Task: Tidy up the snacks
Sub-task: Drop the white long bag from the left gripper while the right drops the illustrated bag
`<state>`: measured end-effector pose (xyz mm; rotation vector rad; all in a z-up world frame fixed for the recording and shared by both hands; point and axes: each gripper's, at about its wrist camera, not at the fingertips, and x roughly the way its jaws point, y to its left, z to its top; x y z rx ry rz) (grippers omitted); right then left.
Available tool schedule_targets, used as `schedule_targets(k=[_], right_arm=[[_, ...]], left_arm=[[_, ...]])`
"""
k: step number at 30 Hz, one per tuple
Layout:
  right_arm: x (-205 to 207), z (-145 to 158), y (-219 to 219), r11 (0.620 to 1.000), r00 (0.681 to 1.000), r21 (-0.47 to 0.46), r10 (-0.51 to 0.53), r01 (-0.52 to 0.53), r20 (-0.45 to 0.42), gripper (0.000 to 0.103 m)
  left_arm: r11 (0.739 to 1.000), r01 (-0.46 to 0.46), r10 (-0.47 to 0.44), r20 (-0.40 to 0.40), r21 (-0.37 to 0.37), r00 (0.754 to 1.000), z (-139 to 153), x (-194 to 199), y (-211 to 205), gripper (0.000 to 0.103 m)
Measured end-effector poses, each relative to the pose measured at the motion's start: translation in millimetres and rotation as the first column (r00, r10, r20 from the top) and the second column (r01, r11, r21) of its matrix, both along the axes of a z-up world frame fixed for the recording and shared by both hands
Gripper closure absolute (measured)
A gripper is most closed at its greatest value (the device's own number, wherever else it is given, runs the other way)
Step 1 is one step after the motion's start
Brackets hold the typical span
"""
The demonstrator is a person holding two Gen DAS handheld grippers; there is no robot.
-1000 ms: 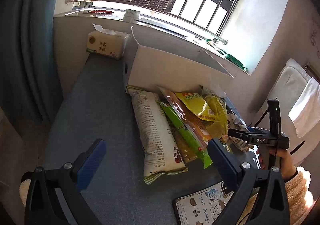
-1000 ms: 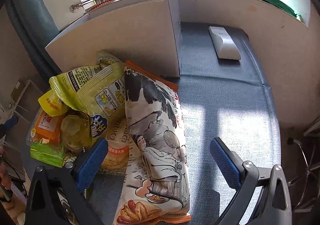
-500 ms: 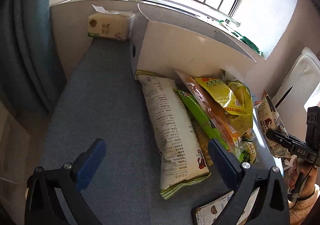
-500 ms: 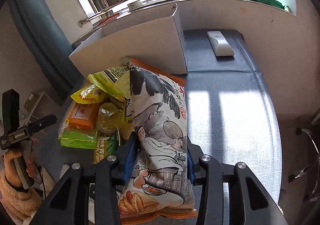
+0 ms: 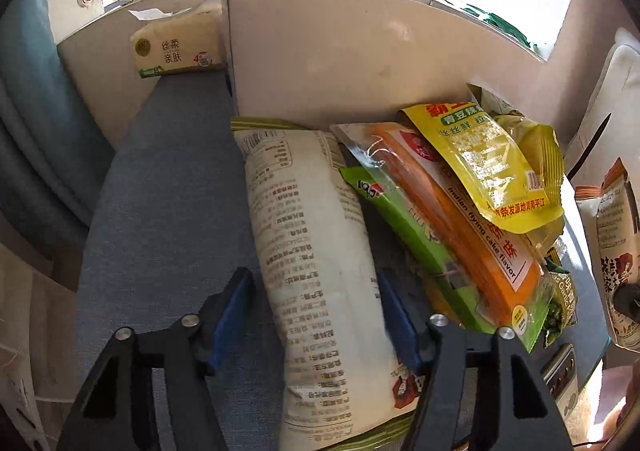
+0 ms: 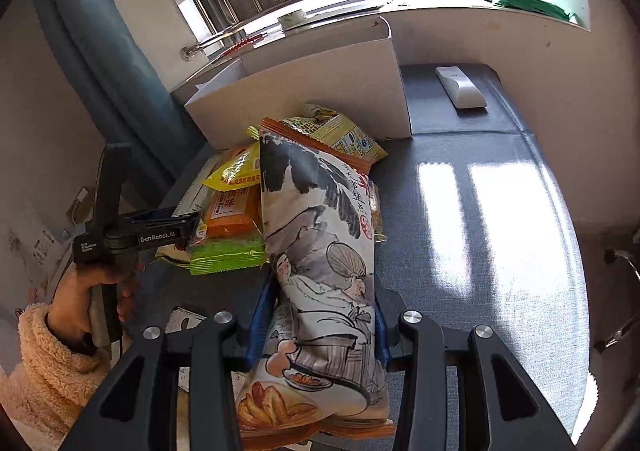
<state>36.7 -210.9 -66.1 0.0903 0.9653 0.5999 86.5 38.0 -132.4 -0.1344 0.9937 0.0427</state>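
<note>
A long white snack bag [image 5: 316, 231] lies on the blue-grey cushion in front of a white cardboard box [image 5: 340, 51]. My left gripper [image 5: 316, 311] straddles its near half. The jaws are closing: the right pad touches the bag and a thin gap shows at the left pad. Beside it lie a green pack [image 5: 408, 227], an orange pack [image 5: 472, 227] and a yellow pack [image 5: 480, 159]. My right gripper [image 6: 325, 327] is shut on a tall bag with an ink painting [image 6: 320, 243], held up off the pile. That bag also shows at the left wrist view's right edge [image 5: 616, 243].
A tissue pack [image 5: 176, 51] stands left of the box against the ledge. A white remote [image 6: 460, 87] lies right of the box [image 6: 304, 91]. The sunlit cushion [image 6: 480, 231] stretches to the right. A hand in a fleecy sleeve [image 6: 80, 291] holds the left tool.
The left gripper came down and forward over the white bag and its jaws narrowed around it. The right gripper shut on the painted bag and raised it.
</note>
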Motion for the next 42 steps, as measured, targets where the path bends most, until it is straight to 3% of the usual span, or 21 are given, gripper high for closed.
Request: schedule_targets(k=[3, 9, 15, 19, 23, 28, 30, 34, 35, 36, 37, 38, 39, 42], right_arm=[[0.2, -0.7, 2.0, 1.000, 1.000, 0.013, 0.002, -0.002, -0.006, 0.057], [-3.4, 6.5, 9.5, 0.999, 1.000, 0.038, 0.021, -0.022, 0.015, 0.057], [13.3, 30.3, 22.6, 0.997, 0.998, 0.077, 0.024, -0.029, 0.064, 0.057], [49.7, 60.4, 36.1, 0.991, 0.993, 0.134, 0.000, -0.016, 0.115, 0.057], [104.5, 81.4, 58.3, 0.978, 0.993, 0.208, -0.035, 0.011, 0.113, 0.057], [178.1, 95.7, 88.9, 0.979, 0.979, 0.189, -0.106, 0.073, 0.172, 0.057], [208.9, 94.6, 96.2, 0.983, 0.982, 0.162, -0.113, 0.088, 0.154, 0.057], [249.3, 84.9, 101.1, 0.988, 0.982, 0.082, -0.143, 0.134, 0.123, 0.057], [255.0, 82.1, 101.4, 0.989, 0.983, 0.066, -0.141, 0.133, 0.121, 0.056], [259.4, 78.5, 101.0, 0.990, 0.985, 0.058, -0.134, 0.128, 0.112, 0.055], [263.6, 74.3, 100.2, 0.990, 0.988, 0.058, -0.130, 0.125, 0.088, 0.040], [266.3, 69.9, 98.3, 0.990, 0.990, 0.061, -0.130, 0.127, 0.055, 0.028], [267.5, 65.8, 94.6, 0.988, 0.990, 0.068, -0.141, 0.139, 0.023, 0.002], [258.8, 65.0, 81.7, 0.981, 0.986, 0.110, -0.164, 0.161, 0.021, 0.000]], left_arm=[[1.000, -0.020, 0.020, 0.025, -0.012, 0.999, 5.8, -12.6, 12.9, 0.062], [0.999, -0.034, 0.036, 0.088, -0.023, 0.995, 22.3, -50.0, 29.4, 0.065], [0.994, 0.007, 0.021, 0.249, -0.110, 0.968, 75.3, -67.8, 33.6, 0.065], [0.992, 0.067, -0.024, 0.353, -0.108, 0.935, 119.7, -36.1, 32.6, 0.065], [0.989, 0.108, -0.055, 0.420, -0.104, 0.906, 148.6, 24.1, 28.7, 0.065], [0.989, 0.095, -0.045, 0.382, -0.113, 0.923, 159.6, 107.3, 26.2, 0.065], [0.990, 0.096, -0.049, 0.382, -0.105, 0.923, 159.3, 128.3, 24.5, 0.065], [0.996, 0.083, -0.067, 0.318, -0.036, 0.946, 149.9, 161.8, 15.2, 0.064], [0.995, 0.088, -0.073, 0.301, -0.038, 0.951, 147.0, 166.6, 13.8, 0.060], [0.994, 0.096, -0.079, 0.290, -0.046, 0.954, 144.1, 170.1, 13.0, 0.048], [0.995, 0.092, -0.077, 0.281, -0.042, 0.957, 141.2, 169.8, 12.4, 0.036], [0.996, 0.084, -0.072, 0.275, -0.032, 0.959, 138.7, 168.8, 11.8, 0.006], [0.997, 0.077, -0.068, 0.278, -0.020, 0.958, 137.0, 165.9, 11.4, 0.000], [0.997, 0.076, -0.069, 0.292, -0.012, 0.954, 136.3, 148.5, 13.7, 0.000]])
